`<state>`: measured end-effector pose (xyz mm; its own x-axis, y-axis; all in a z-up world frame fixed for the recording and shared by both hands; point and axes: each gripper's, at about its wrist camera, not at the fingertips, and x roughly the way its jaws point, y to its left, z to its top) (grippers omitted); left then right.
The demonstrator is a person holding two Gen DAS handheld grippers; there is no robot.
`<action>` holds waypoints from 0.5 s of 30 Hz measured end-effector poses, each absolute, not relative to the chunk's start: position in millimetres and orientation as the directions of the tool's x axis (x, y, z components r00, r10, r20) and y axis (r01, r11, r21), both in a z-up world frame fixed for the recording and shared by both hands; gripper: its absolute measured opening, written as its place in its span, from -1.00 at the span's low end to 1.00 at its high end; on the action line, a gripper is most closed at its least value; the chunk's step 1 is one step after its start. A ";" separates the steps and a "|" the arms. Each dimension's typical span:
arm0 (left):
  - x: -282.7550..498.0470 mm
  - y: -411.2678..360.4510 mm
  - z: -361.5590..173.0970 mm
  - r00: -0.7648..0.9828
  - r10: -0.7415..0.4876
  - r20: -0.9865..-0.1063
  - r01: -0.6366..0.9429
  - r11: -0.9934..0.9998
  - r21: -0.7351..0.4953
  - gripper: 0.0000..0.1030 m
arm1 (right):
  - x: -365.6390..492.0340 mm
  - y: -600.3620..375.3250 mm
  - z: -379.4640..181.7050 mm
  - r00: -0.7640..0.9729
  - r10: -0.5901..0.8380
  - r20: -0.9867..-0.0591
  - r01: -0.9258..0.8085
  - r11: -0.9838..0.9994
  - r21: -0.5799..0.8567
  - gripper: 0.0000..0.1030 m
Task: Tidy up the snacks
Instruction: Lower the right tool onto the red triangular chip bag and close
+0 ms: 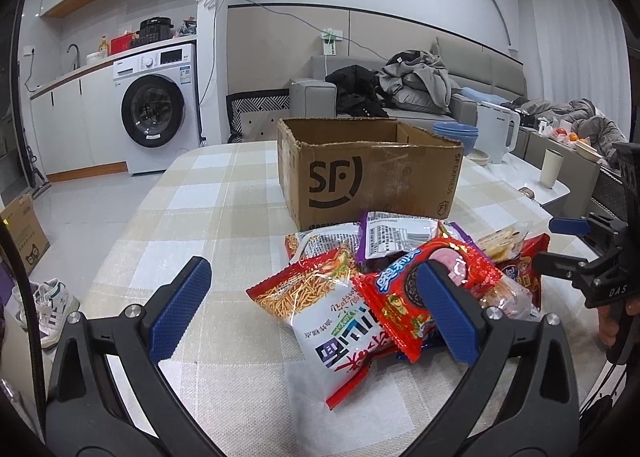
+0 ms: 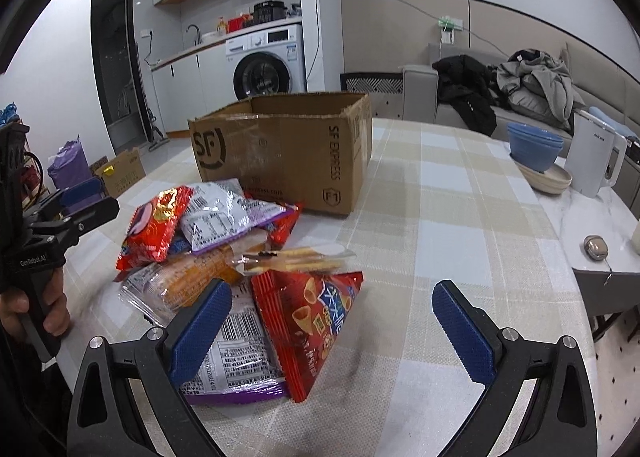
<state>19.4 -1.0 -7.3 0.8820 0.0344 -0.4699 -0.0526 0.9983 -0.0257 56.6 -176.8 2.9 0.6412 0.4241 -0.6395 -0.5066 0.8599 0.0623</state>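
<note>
Left wrist view: left gripper (image 1: 316,309) hovering over the near edge of a loose heap of crinkly foil snack packets, blue ribbed fingers (image 1: 180,307) spread wide and grasping nothing. Below and between them, a white-and-red noodle-snack bag (image 1: 316,317) lying flat on the beige checked tablecloth (image 1: 200,209); beside it a red cookie packet (image 1: 396,297), partly hidden behind the right-hand finger. Beyond the heap, an open brown cardboard shipping box (image 1: 372,177) standing upright, just behind the packets. At the right edge, right gripper (image 1: 556,245) seen side-on, held by a hand (image 1: 612,321), jaws parted.

Right wrist view: right gripper (image 2: 332,321) likewise released, fingers (image 2: 460,329) wide apart, poised low over a red triangular-lying corn-cone chip bag (image 2: 312,321) resting on a purple-edged silver packet (image 2: 236,361). Clear wrapper of biscuit sticks (image 2: 296,259) just behind. Box (image 2: 288,153) farther back, apparently empty as far as visible. Left gripper's handle gripped by a hand (image 2: 36,309) at the left edge.

Judged as the opening step: nothing picked, all snacks on the cloth. Next move likely calls for lowering onto one top packet, pinching a bag edge without dragging neighbours, then lifting over the box rim.
</note>
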 end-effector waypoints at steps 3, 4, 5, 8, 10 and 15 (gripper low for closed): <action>22.3 0.2 -8.9 0.877 0.034 -0.479 -0.054 0.998 -0.029 0.99 | 60.2 -172.2 -2.0 0.625 0.410 -0.665 -0.507 0.860 0.054 0.96; 23.5 0.5 -9.5 0.875 0.037 -0.483 -0.059 0.998 -0.030 0.99 | 61.4 -170.7 -3.7 0.616 0.409 -0.673 -0.510 0.858 0.054 0.93; 24.5 1.3 -10.1 0.873 0.037 -0.486 -0.061 0.998 -0.033 0.99 | 62.7 -169.1 -5.3 0.611 0.402 -0.682 -0.510 0.859 0.050 0.91; 26.9 3.7 -11.4 0.870 0.035 -0.493 -0.065 0.997 -0.044 0.99 | 67.6 -163.9 -11.2 0.586 0.385 -0.713 -0.513 0.857 0.041 0.83; 28.4 5.7 -12.4 0.869 0.034 -0.494 -0.067 0.997 -0.049 0.99 | 71.1 -159.6 -16.3 0.566 0.375 -0.734 -0.520 0.853 0.035 0.81; 30.1 6.1 -13.6 0.867 0.036 -0.497 -0.068 0.997 -0.047 0.99 | 79.0 -149.2 -27.3 0.507 0.360 -0.783 -0.542 0.840 0.035 0.73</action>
<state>30.1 6.1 -13.6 0.8672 0.0357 -0.4966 -0.0682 0.9965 -0.0474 79.0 -149.2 -27.3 0.5071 0.3599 -0.7831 -0.5415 0.8399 0.0354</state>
